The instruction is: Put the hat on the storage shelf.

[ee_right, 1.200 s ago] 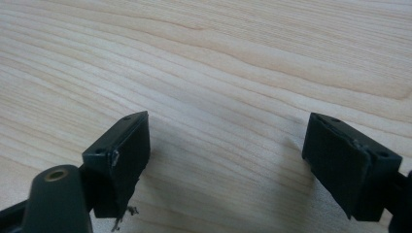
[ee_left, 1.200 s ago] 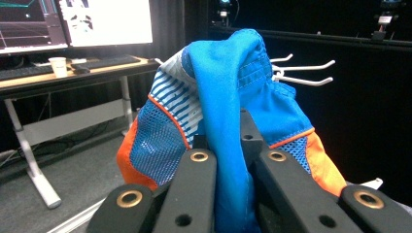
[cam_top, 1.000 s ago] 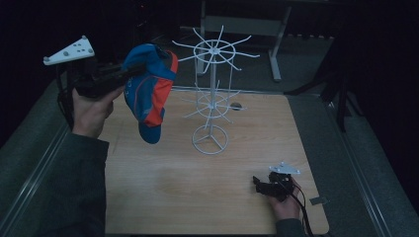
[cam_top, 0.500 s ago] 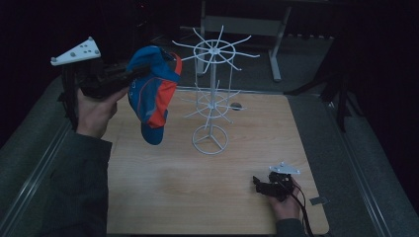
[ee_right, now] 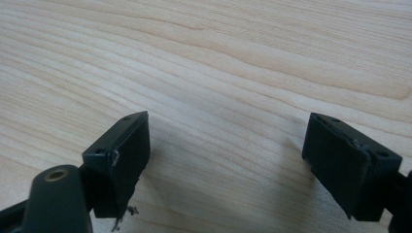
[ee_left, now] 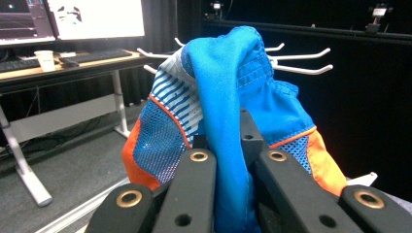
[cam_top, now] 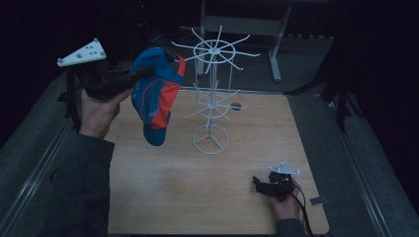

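Note:
A blue and orange cap [cam_top: 155,96] hangs in the air at the left of the table, pinched by my left gripper [cam_top: 141,74], which is shut on its fabric. In the left gripper view the blue cloth of the cap [ee_left: 228,97] is bunched between the two black jaws of that left gripper [ee_left: 233,165]. The white wire rack [cam_top: 212,94] stands upright just right of the cap, its top hooks [ee_left: 296,60] showing behind the cloth. Low on the table near the front right, my right gripper [cam_top: 257,181] rests open; in its own view the right gripper [ee_right: 226,150] has bare wood between its pads.
The wooden table [cam_top: 197,192] has grey padded borders along both sides. A small dark hole [cam_top: 236,105] lies behind the rack's base. A desk with a monitor [ee_left: 92,19] and a cup stands in the background at the left.
My left gripper and the cap have drifted slightly right, toward the rack's top ring. The right gripper has stayed put.

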`<state>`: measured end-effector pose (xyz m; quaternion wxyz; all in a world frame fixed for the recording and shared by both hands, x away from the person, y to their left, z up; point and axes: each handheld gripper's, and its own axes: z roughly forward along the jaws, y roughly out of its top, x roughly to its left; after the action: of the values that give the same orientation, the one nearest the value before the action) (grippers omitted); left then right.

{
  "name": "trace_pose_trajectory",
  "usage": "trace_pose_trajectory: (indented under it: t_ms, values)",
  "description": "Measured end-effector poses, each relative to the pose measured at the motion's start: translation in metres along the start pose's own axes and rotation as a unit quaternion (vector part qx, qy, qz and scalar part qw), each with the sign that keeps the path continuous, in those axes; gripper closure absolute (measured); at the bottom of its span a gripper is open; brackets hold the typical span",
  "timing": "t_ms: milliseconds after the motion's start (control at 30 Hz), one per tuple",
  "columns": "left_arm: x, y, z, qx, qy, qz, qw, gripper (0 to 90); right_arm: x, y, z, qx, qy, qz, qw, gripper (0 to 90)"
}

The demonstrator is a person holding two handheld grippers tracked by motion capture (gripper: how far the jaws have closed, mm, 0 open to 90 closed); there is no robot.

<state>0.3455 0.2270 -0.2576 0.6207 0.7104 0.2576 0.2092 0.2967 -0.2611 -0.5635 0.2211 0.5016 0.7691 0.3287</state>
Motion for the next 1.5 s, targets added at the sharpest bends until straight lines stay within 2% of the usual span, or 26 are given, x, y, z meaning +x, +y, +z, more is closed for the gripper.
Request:
trace_pose_trajectory:
  t_ms: [500,1333,1500]
  values:
    - [-0.001,-0.002,0.01,0.015,-0.005,-0.002,0.9999,88.8,0.0,0.0,0.0,-0.001,0.0,0.0,1.0,17.3]
    - [0.0,-0.005,0.013,0.031,0.005,-0.002,0.9995,82.3,0.0,0.0,0.0,0.0,0.0,0.0,1.0,17.3]
    - [0.002,-0.006,0.013,0.041,0.008,-0.001,0.9991,81.5,0.0,0.0,0.0,0.0,0.0,0.0,1.0,17.3]
